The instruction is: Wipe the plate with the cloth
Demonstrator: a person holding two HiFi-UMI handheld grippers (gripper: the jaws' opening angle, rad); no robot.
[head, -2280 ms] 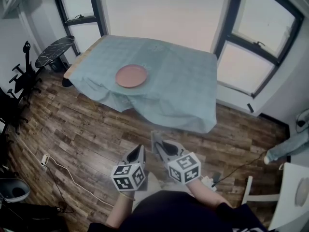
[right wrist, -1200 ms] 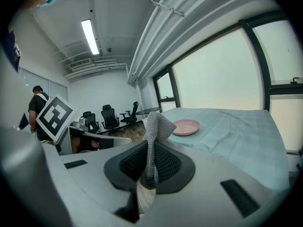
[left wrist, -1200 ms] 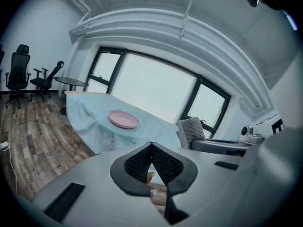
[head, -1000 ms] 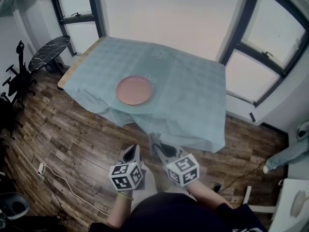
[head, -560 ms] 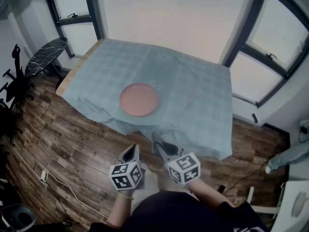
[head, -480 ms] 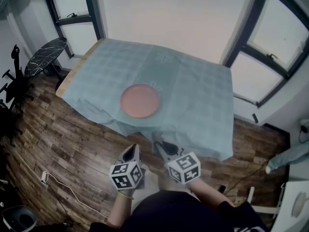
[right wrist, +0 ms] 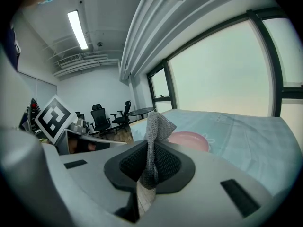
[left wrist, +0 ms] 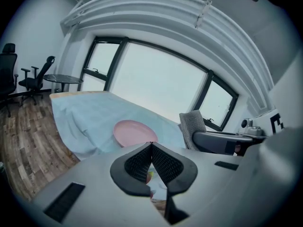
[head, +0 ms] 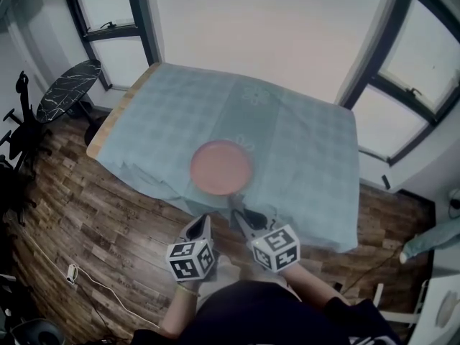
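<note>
Right tool (head: 241, 218), clamped on the grey cloth (right wrist: 154, 126), sits short of the pink plate (head: 221, 167) lying straight ahead on the table (head: 309, 157), while the left tool (head: 203, 225) is closed, empty.

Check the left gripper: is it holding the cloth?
No, the left gripper has its jaws together with nothing between them, while the cloth is clamped in the right gripper.
</note>
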